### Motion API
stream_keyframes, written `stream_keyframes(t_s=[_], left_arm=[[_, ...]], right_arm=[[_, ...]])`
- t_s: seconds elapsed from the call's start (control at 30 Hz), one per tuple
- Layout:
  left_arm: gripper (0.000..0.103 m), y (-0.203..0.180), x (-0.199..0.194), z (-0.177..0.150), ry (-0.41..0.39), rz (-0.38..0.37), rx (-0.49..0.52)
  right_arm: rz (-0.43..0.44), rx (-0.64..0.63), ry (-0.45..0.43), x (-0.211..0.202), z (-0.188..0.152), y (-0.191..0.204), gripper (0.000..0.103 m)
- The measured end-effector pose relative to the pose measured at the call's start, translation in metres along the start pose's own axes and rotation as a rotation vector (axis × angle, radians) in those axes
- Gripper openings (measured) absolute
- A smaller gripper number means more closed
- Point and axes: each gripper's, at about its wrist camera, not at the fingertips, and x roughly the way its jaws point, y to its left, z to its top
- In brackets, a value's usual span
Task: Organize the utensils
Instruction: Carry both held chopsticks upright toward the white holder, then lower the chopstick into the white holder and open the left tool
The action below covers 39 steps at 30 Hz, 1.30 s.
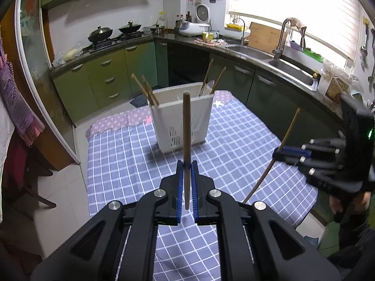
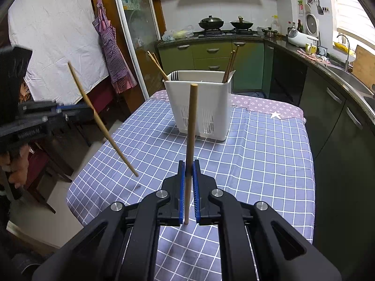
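My left gripper (image 1: 187, 166) is shut on a brown wooden chopstick (image 1: 186, 140) that stands nearly upright above the checked tablecloth (image 1: 121, 159). My right gripper (image 2: 189, 165) is shut on a lighter wooden chopstick (image 2: 191, 126), also upright. Each gripper shows in the other's view: the right gripper (image 1: 277, 152) with its slanted chopstick (image 1: 284, 140), the left gripper (image 2: 88, 109) with its slanted chopstick (image 2: 98, 117). A white slotted utensil holder (image 1: 185, 117) (image 2: 206, 103) stands on the table ahead of both, with several chopsticks leaning in its left and right compartments.
The table is small, with its edges close on both sides. Green kitchen cabinets (image 1: 105, 77) and a dark counter with a sink (image 1: 290, 70) ring it. A chair (image 2: 46, 164) stands at the table's left. A person's hand (image 1: 339, 201) holds the right gripper.
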Motion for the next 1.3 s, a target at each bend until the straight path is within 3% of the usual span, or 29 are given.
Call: stream_keyframes(t_s=[0.43, 0.7, 0.83, 1.07, 1.27, 1.3], left_arm=[[0.006, -0.008, -0.028, 0.121, -0.166, 0.035, 0.019], [0.006, -0.002, -0.004, 0.18, -0.239, 0.089, -0.008], [0.006, 0.004, 0.033, 0.184, -0.195, 0.107, -0.034], [0.006, 0.015, 0.092, 0.163, -0.087, 0.103, -0.06], [0.015, 0.019, 0.08, 0.146, -0.111, 0.104, -0.046], [0.021, 0.021, 0.071, 0.141, -0.129, 0.103, -0.053]], right_arm=[[0.016, -0.003, 0.0, 0.001, -0.001, -0.005, 0.007], [0.03, -0.004, -0.003, 0.0, 0.0, -0.009, 0.007], [0.038, -0.005, -0.005, 0.0, -0.001, -0.009, 0.007], [0.041, -0.004, -0.012, -0.004, 0.004, -0.009, 0.007], [0.067, -0.027, -0.089, -0.027, 0.044, -0.003, 0.007], [0.071, -0.029, -0.106, -0.032, 0.053, -0.001, 0.007]])
